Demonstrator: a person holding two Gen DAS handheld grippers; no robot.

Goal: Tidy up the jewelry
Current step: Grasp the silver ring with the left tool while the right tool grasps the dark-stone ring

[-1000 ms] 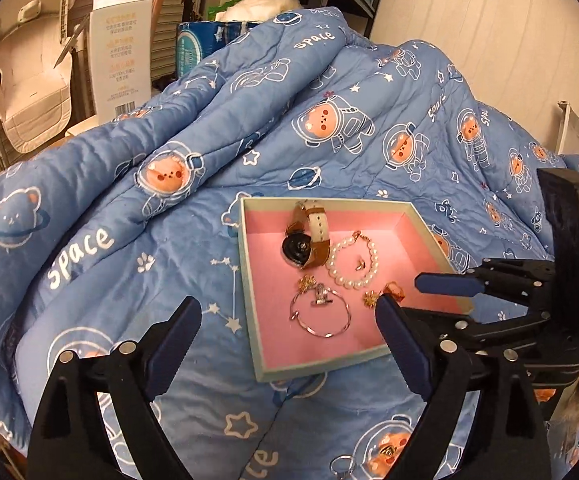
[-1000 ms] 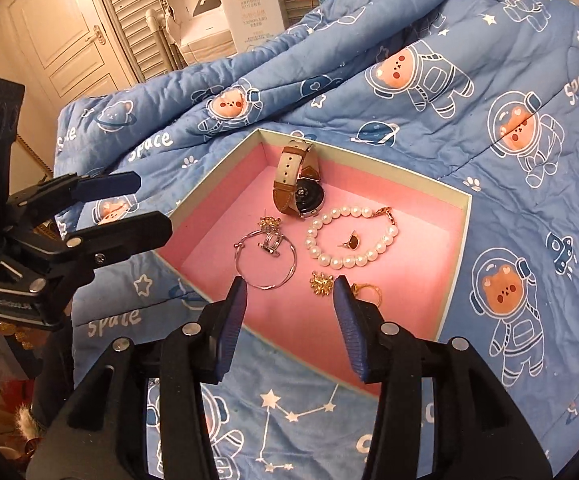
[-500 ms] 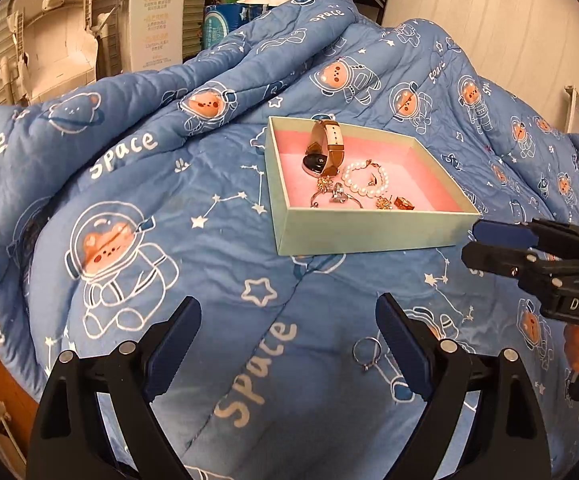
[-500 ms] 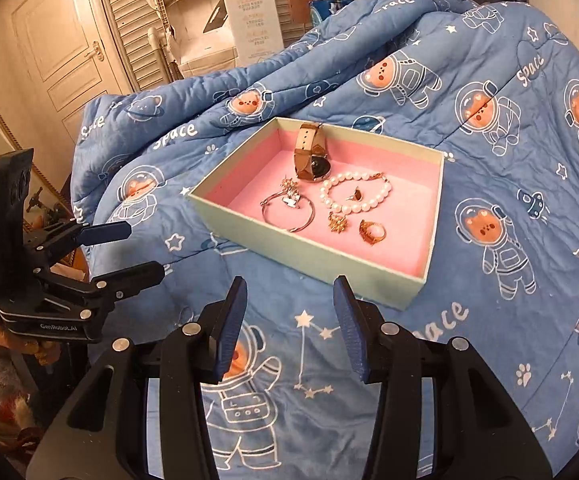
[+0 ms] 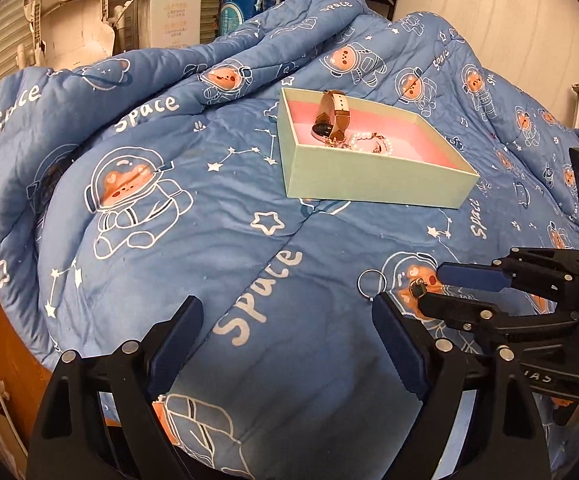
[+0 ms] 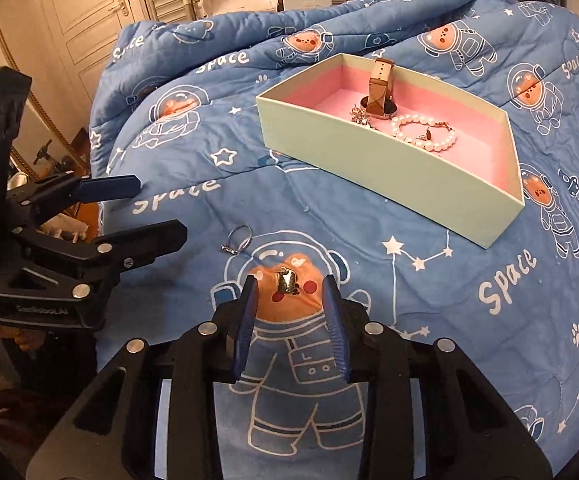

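Now, right gripper (image 6: pixel 289 294): jaws closing around small gold ring (image 6: pixel 286 281), not yet gripping.
Left gripper (image 5: pixel 285 326): jaws standing released, empty.
Risk: soft blue space-print quilt (image 6: pixel 429 300) may be letting the ring sink or tip away.

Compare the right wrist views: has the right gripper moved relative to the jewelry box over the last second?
Yes. The right gripper has pulled back from the box, which now lies further up the view, and is closing around a gold ring on the quilt.

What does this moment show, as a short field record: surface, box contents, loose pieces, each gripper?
surface: blue space-print quilt
box: pink-lined, holds watch, pearl bracelet and smaller pieces
loose pieces: gold ring and thin silver ring on the quilt
right gripper: jaws closing around the gold ring, pads not yet touching it
left gripper: open, nothing between the jaws
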